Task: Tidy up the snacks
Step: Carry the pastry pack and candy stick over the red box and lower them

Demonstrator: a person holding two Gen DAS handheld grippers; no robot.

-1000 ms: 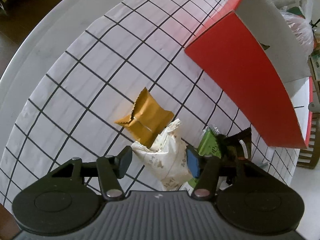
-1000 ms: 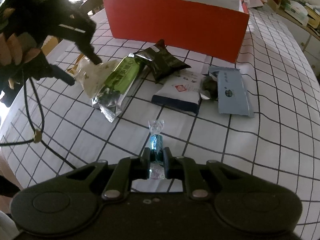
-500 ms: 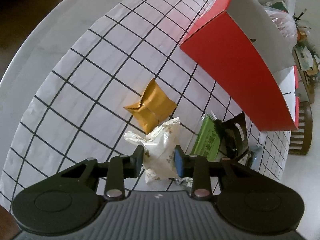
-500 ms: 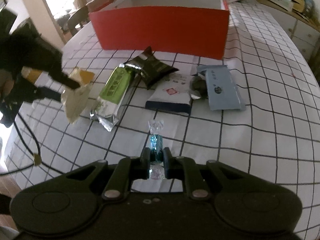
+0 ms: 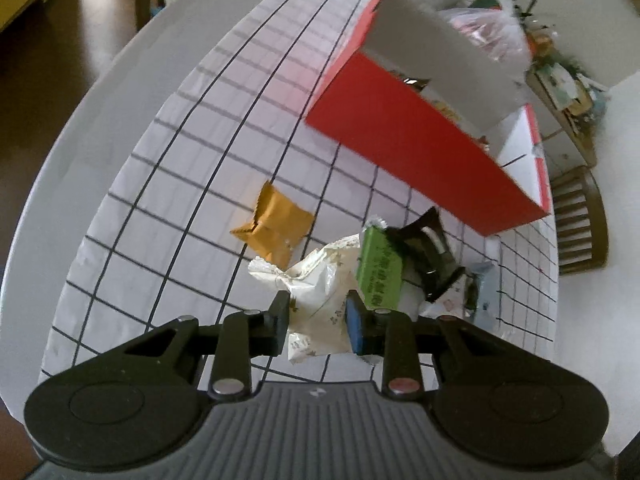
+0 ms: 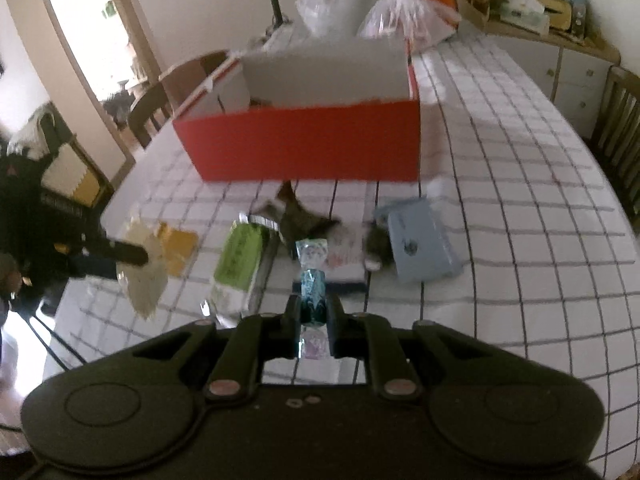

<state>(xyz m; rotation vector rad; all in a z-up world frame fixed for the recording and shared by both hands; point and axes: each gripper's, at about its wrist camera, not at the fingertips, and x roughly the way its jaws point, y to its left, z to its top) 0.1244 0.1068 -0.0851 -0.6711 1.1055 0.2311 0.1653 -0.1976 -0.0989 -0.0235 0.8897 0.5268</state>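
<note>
A cream packet [image 5: 320, 296] is held between the pads of the left claw [image 5: 316, 318], low in the frame's centre. A blue candy [image 6: 313, 292] is pinched in the nearly closed right claw [image 6: 313, 320]. On the checked worktop [image 5: 168, 208], a gold packet [image 5: 276, 228], a green bar [image 5: 378, 272] and what seems a dark pouch [image 5: 430, 252], blurred, lie below the red box [image 5: 416, 152], upper right.

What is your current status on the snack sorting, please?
Left gripper shut on cream packet. Right gripper shut on blue candy. Red box ahead, open; nothing in the way.
</note>
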